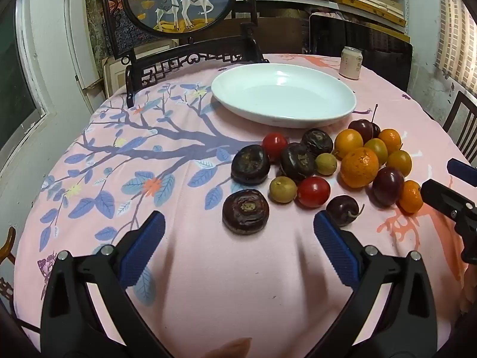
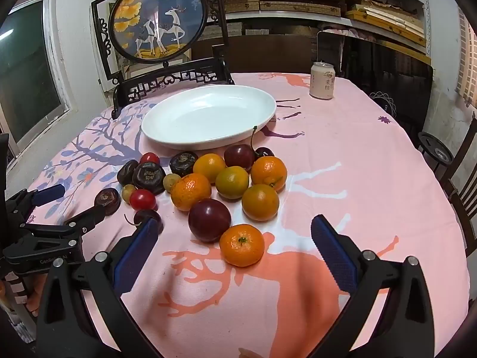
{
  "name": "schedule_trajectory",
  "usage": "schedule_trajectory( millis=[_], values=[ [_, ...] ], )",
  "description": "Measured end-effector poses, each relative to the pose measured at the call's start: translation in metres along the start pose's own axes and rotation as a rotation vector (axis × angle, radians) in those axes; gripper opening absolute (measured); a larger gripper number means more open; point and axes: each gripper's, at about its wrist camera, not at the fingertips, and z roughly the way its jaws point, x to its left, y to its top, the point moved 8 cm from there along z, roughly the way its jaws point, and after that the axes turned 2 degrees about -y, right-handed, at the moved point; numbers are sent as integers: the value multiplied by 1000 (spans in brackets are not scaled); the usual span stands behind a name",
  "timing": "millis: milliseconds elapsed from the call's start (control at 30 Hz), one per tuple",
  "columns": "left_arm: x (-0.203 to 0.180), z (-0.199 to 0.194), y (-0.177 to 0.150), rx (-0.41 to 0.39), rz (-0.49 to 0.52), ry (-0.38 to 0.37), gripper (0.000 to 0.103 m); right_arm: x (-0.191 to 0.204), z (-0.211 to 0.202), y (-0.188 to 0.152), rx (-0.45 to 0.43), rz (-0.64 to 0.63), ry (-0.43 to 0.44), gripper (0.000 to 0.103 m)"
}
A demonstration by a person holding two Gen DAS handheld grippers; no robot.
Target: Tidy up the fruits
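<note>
I am holding both tongs low over the desk point(image 2: 357, 155), and both are standing apart with nothing between their pads. The left tongs point(image 1: 238, 232) are facing a water chestnut point(image 1: 245, 211) sitting just ahead of them, and the right tongs point(image 2: 235, 238) are facing a small mandarin point(image 2: 242, 244) lying between their fingers but not touching them. The fruits point(image 2: 208, 185) are lying in a tight heap on the cloth, just in front of the plate point(image 2: 208, 117), which is holding nothing yet.

My main worry is the crowding. The mandarin is resting against a plum point(image 2: 209, 220), so closing on it may be nudging the plum, and a round plum could be rolling across the cloth towards the edge. On the left, a cherry point(image 1: 342, 210) is sitting right at the tip of the right-hand finger point(image 1: 331, 238); if I am driving forward for the chestnut, that finger may be pushing the cherry or snagging its stem.

I am also watching the 2 tongs themselves: they are working near each other over the same heap, and reaching together could be making them collide. Soft tomatoes point(image 1: 313, 191) could be bruising under a hard squeeze. A can point(image 2: 322, 80) is standing well apart, so I am judging it safe.
</note>
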Motion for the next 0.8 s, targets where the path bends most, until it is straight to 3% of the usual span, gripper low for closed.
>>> schedule_trajectory(
  millis=[800],
  values=[
    [0,3,-3,12,-15,-10,101,-4,1,1,-1,6,6,102]
  ],
)
